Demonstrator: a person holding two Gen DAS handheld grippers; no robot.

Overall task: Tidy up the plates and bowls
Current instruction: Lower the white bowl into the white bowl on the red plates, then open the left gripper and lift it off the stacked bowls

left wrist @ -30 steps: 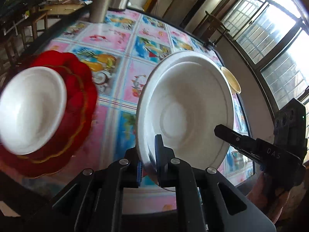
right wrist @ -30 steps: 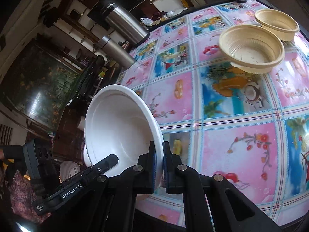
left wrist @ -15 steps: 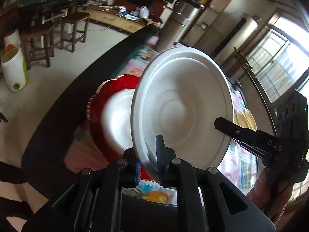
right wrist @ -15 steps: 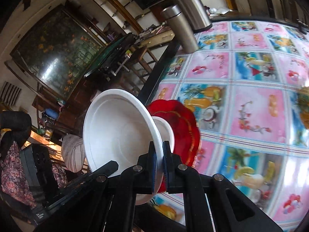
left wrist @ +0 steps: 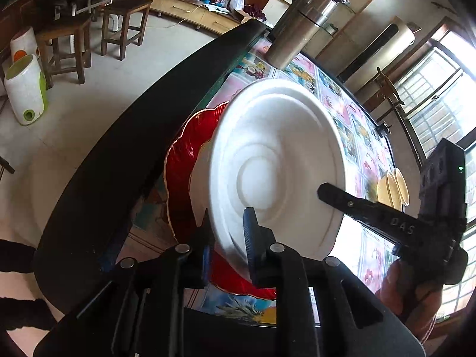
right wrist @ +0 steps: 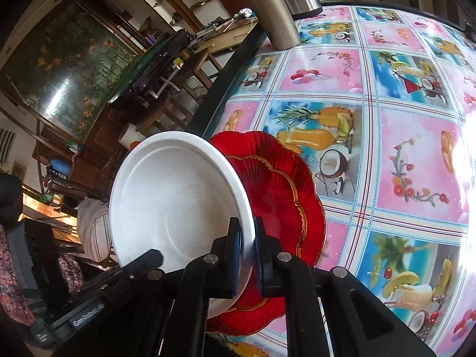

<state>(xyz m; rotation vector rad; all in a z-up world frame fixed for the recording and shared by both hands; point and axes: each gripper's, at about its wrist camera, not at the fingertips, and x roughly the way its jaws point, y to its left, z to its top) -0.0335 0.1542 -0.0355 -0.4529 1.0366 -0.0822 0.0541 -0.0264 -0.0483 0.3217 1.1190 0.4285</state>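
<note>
- L claw: closed on near rim of white bowl; one finger inside, one outside the rim.
- R claw: clamped on the same bowl's rim at the opposite side; its black body w/ "DAS" lettering shows at right in left wrist view, a hand under it.
- Bowl: tilted, held by both claws above red plate; contact w/ what lies below cannot be told.
- Red plate: scalloped, gold-trimmed, lies on tabletop near its dark edge; a second white dish sits on it, mostly hidden behind the bowl.
- Tabletop: covered w/ pink & blue fruit-print cloth.
- Beige bowls: far side of tabletop, well apart from plate.
- Steel flask: upright at far tabletop edge.
</note>
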